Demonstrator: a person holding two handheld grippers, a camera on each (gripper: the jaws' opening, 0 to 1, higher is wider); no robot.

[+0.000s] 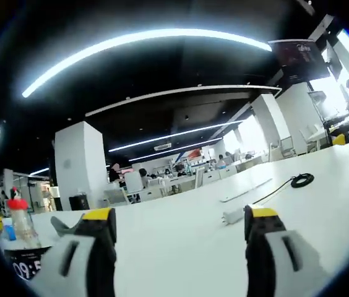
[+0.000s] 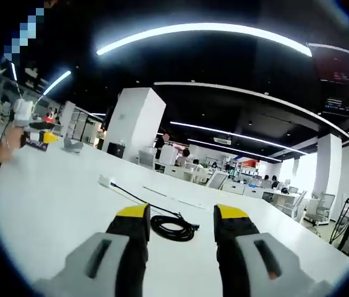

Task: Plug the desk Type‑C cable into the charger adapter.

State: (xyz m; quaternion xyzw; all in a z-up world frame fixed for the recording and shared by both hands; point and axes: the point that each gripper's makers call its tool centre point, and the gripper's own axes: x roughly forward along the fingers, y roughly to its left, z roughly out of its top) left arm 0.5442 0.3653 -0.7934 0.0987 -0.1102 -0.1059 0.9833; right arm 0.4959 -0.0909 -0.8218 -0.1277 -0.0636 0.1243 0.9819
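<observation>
Coiled cable [image 2: 173, 228] just beyond open right hand-held gripper [image 2: 179, 216].

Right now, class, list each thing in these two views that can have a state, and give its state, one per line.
left gripper: open, holding nothing
right gripper: open, holding nothing
cable: coiled on the white table, untouched
charger adapter: lying flat on the table, the cable's end reaching it; cannot tell if plugged in
bottle: upright, red cap on
</observation>
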